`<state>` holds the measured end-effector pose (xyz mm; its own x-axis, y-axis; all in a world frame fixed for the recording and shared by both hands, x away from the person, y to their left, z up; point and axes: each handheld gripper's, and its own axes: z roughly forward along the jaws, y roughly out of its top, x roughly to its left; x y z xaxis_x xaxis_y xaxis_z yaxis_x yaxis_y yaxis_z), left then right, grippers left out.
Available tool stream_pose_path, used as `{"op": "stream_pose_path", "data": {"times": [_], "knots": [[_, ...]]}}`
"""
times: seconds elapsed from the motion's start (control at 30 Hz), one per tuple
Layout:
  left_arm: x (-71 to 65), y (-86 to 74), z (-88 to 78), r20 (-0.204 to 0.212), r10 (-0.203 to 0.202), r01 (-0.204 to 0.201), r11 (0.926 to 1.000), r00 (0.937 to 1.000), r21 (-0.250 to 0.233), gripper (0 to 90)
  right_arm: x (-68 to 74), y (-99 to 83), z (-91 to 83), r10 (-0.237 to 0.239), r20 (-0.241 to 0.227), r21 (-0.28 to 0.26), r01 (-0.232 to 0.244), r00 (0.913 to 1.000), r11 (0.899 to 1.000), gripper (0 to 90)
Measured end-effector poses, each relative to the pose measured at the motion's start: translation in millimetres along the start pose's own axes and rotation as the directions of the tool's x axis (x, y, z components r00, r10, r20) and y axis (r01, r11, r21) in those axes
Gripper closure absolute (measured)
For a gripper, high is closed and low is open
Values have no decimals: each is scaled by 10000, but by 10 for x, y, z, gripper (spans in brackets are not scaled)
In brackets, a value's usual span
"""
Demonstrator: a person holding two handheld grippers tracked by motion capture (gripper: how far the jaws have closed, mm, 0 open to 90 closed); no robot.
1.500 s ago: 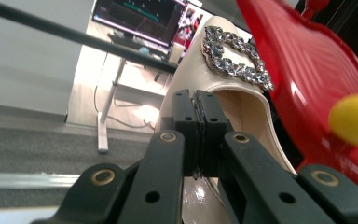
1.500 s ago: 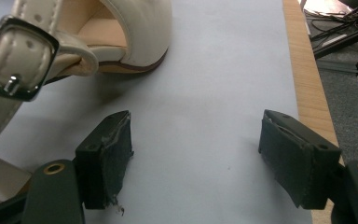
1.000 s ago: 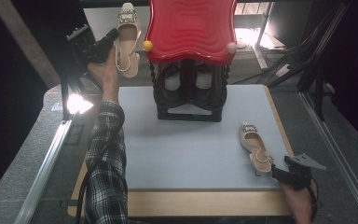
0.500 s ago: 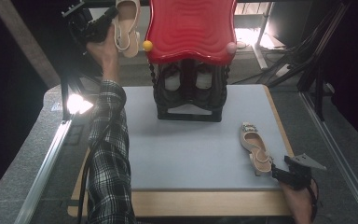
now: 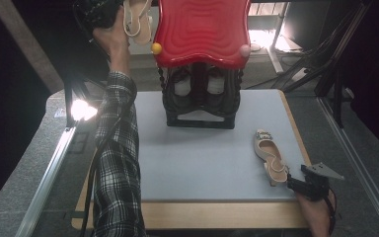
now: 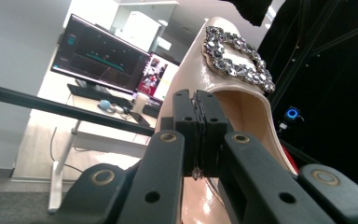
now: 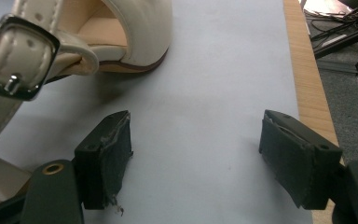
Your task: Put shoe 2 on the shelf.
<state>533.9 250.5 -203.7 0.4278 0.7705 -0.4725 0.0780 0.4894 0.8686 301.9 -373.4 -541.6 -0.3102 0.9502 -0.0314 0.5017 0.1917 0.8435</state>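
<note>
Cream glossy shoe, rhinestone buckle; ribbed red rack top.

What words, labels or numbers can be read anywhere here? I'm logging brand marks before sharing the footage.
None can be read.
Monitors: lit, content too small and blurred to read.
Held shoe: jewelled buckle, no lettering visible.
Shoe on the mat: no readable mark.
Red-topped rack: no text.

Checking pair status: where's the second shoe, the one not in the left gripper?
In the high view the second shoe lies flat on the grey mat, near its right edge, just ahead of the open right gripper.
</note>
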Motion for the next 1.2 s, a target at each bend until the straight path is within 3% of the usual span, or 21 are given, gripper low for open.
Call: {"op": "stream_pose_path", "data": {"times": [0.2, 0.47, 0.7, 0.83, 0.9, 0.97, 1.07, 1.2], "knots": [[-102, -50, 123, 113, -309, 306, 9991, 9995, 290, 885, -1, -1, 1, -14, 5, -6, 14, 10000, 10000, 251], [-228, -181, 327, -54, -318, 322, 9955, 9995, 894, 883, -2, 0, 0, 8, -9, -5, -8, 10000, 10000, 251], [-318, -255, 456, -283, -216, 259, 9865, 9994, 1617, 880, -2, 0, -1, 23, -23, -7, -23, 10000, 10000, 249], [-333, -283, 493, -494, -92, 199, 9750, 9987, 2214, 867, -2, 0, 0, 9, -19, -1, -9, 10000, 10000, 249], [-326, -312, 507, -360, -251, 329, 9712, 9990, 2360, 875, -1, 0, 0, 14, -20, -5, -14, 10000, 10000, 249], [-326, -315, 499, -191, -422, 455, 9728, 9989, 2273, 894, -1, 0, 1, -5, -12, -10, 5, 10000, 10000, 249], [-338, -302, 485, -309, -252, 318, 9715, 9992, 2349, 859, -1, 0, 0, -5, -9, -3, 5, 10000, 10000, 248], [-311, -278, 428, -225, -217, 261, 9765, 9995, 2140, 787, -1, -1, 1, -14, -10, -3, 14, 10000, 10000, 248]]}}
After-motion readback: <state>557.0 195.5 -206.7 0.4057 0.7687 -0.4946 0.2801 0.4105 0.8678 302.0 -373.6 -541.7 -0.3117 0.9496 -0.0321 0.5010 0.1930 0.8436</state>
